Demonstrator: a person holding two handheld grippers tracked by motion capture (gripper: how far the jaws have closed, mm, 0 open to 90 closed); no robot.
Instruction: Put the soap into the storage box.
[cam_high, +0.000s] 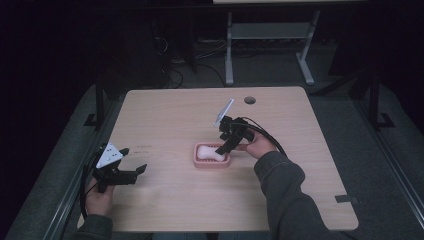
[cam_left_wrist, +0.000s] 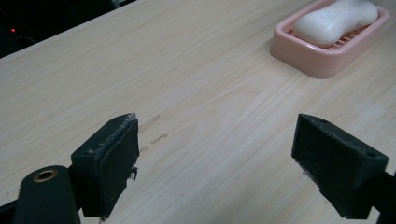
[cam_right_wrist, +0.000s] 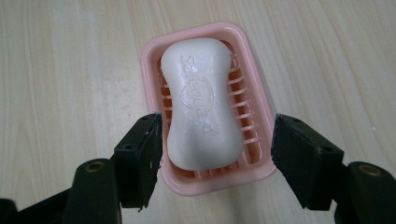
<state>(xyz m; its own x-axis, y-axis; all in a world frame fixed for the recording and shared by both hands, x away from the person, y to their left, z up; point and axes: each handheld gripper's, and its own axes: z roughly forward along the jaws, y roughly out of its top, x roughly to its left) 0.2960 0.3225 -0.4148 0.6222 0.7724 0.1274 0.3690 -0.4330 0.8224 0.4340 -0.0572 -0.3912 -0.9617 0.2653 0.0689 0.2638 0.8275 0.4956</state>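
A white soap bar (cam_right_wrist: 201, 105) embossed "Safeguard" is straddled, with its pink dish (cam_right_wrist: 254, 84), at frame centre by the wide-spread right gripper (cam_right_wrist: 217, 154); the left gripper (cam_left_wrist: 215, 154) is held wide.

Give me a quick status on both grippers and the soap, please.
Right gripper open, straddling pink soap dish. White soap lying in dish, ungripped. Left gripper open over bare table. Nothing in the way.

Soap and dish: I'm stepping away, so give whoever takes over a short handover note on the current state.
Right tool: open, jaws straddling the near end of the pink plastic soap dish, outside its rim; whether they touch it is unclear.
Left tool: open, holding nothing, over bare light wooden table, apart from the dish.
White waisted soap bar lies in the dish, mid-table.
Done: soap sits in dish. Left: probably close on the dish or soap.
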